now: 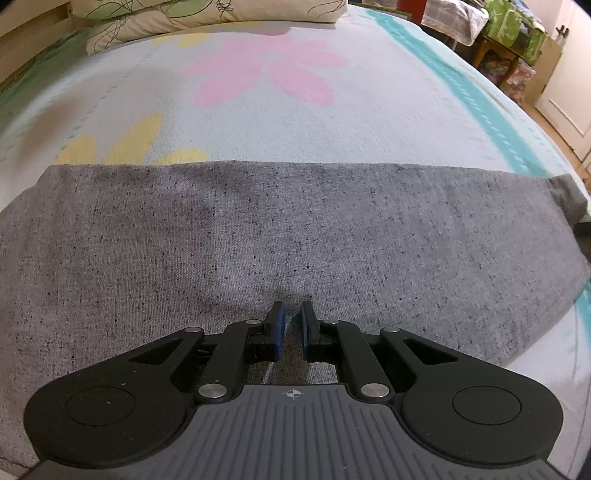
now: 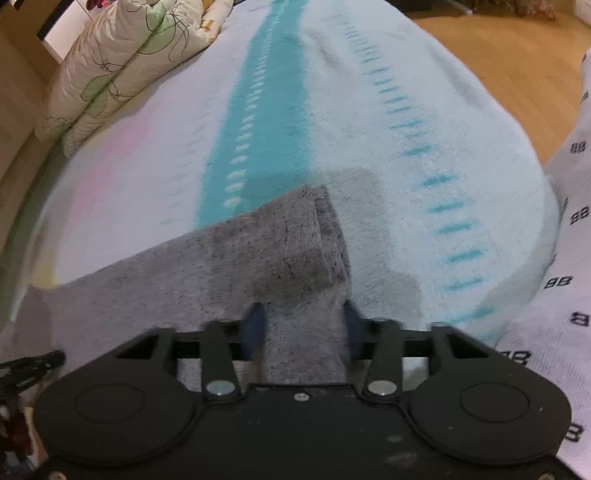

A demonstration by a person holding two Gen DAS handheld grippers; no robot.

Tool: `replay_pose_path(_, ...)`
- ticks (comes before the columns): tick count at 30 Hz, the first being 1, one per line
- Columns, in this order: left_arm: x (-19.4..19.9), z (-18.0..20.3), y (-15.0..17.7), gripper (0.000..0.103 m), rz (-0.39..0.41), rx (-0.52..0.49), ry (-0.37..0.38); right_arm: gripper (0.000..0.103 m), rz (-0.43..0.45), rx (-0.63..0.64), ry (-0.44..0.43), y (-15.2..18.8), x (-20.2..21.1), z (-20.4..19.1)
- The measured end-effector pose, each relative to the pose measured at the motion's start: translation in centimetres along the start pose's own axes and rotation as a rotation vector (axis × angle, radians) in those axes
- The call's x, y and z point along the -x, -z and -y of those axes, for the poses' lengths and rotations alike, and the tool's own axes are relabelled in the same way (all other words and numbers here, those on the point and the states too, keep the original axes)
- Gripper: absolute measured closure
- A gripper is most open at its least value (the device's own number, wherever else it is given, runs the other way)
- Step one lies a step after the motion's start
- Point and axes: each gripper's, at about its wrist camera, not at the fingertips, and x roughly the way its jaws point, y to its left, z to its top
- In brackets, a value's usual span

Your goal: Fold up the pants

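Note:
Grey speckled pants lie flat across the bed as a wide band, their far edge straight. My left gripper points down onto the near part of them. Its blue pads stand almost together, with a small pucker of grey cloth pinched at the tips. In the right wrist view, which is blurred, the hemmed end of the pants lies over the teal stripe. My right gripper straddles that end near its edge. Its jaws stand apart with a strip of grey cloth between them.
The bedspread is pale with pink and yellow flowers and a teal stripe. Pillows lie at the head of the bed. A person's white patterned clothing is at the right, beyond the bed's edge. Wooden floor and furniture lie past it.

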Motion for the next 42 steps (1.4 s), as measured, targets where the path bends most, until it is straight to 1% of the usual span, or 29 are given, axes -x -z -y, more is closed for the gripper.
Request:
replay_pose_path(3,0.0,0.0,0.0,0.094,0.002,0.003,0.002,0.090,0.005,0.030,-0.003,0.2,0.0,-0.6)
replay_pose_path(6,0.7,-0.2,-0.5,0.094,0.006,0.057,-0.008,0.090,0.027,0.044,-0.007,0.4,0.3,-0.9)
replay_pose_path(8,1.7,0.4,-1.0,0.094,0.047,0.080,0.001,0.091,0.047,0.053,-0.016,0.5,0.5,-1.0)
replay_pose_path(11,2.5,2.7,-2.5,0.094,0.085,0.038,0.051,0.091,0.072,0.047,-0.035,0.6,1.1,-0.9)
replay_pose_path(13,2.3,4.3,-3.5,0.094,0.086,0.011,0.079,0.091,0.098,0.031,-0.051,0.5,1.3,-0.6)
replay_pose_path(16,1.5,6.4,-4.7,0.094,0.082,0.009,0.124,0.091,0.140,0.010,-0.085,0.6,2.5,0.0)
replay_pose_path(19,-0.1,8.3,-5.2,0.094,0.068,-0.007,0.125,0.091,0.172,-0.009,-0.108,0.8,3.1,0.3)
replay_pose_path(21,-1.4,9.2,-4.9,0.094,0.047,-0.023,0.121,0.091,0.180,-0.011,-0.118,0.8,3.3,0.4)
replay_pose_path(23,-3.2,9.9,-4.4,0.093,-0.011,-0.054,0.113,0.091,0.182,-0.011,-0.120,0.8,3.3,0.4)
replay_pose_path(25,-3.4,10.2,-4.1,0.093,0.033,-0.091,0.096,0.091,0.186,-0.013,-0.122,0.8,3.4,0.4)
replay_pose_path(27,-3.1,10.4,-4.1,0.093,0.028,-0.119,0.085,0.091,0.190,-0.014,-0.114,0.9,3.4,0.3)
replay_pose_path(29,-2.3,10.0,-4.1,0.093,0.013,-0.098,0.087,0.091,0.188,-0.007,-0.096,0.9,3.3,0.1)
replay_pose_path(30,-1.4,9.6,-4.0,0.093,0.030,-0.076,0.097,0.091,0.183,0.001,-0.083,0.9,3.2,-0.1)
replay_pose_path(31,-0.3,9.1,-3.6,0.093,0.065,-0.058,0.110,0.091,0.180,0.009,-0.069,0.9,3.2,-0.3)
replay_pose_path(33,0.9,8.7,-2.6,0.093,0.099,-0.058,0.120,0.091,0.188,0.028,-0.049,1.0,3.2,-0.8)
replay_pose_path(35,0.8,8.9,-1.7,0.093,0.068,-0.092,0.152,0.091,0.200,0.030,-0.035,1.0,3.4,-1.2)
replay_pose_path(38,-0.8,9.0,0.1,0.093,0.002,-0.111,0.160,0.091,0.233,0.010,-0.030,1.0,4.4,-2.5)
replay_pose_path(39,-0.7,8.9,0.5,0.093,0.030,-0.124,0.162,0.091,0.244,0.015,-0.030,0.8,4.9,-3.1)
replay_pose_path(40,-0.5,8.8,0.6,0.093,0.039,-0.140,0.166,0.091,0.257,0.019,-0.033,0.7,5.6,-3.8)
replay_pose_path(41,-0.3,8.5,0.7,0.093,0.037,-0.138,0.174,0.091,0.269,0.024,-0.042,0.6,6.3,-4.8)
replay_pose_path(42,0.0,8.0,0.6,0.093,0.029,-0.110,0.188,0.091,0.278,0.033,-0.049,0.5,7.0,-5.8)
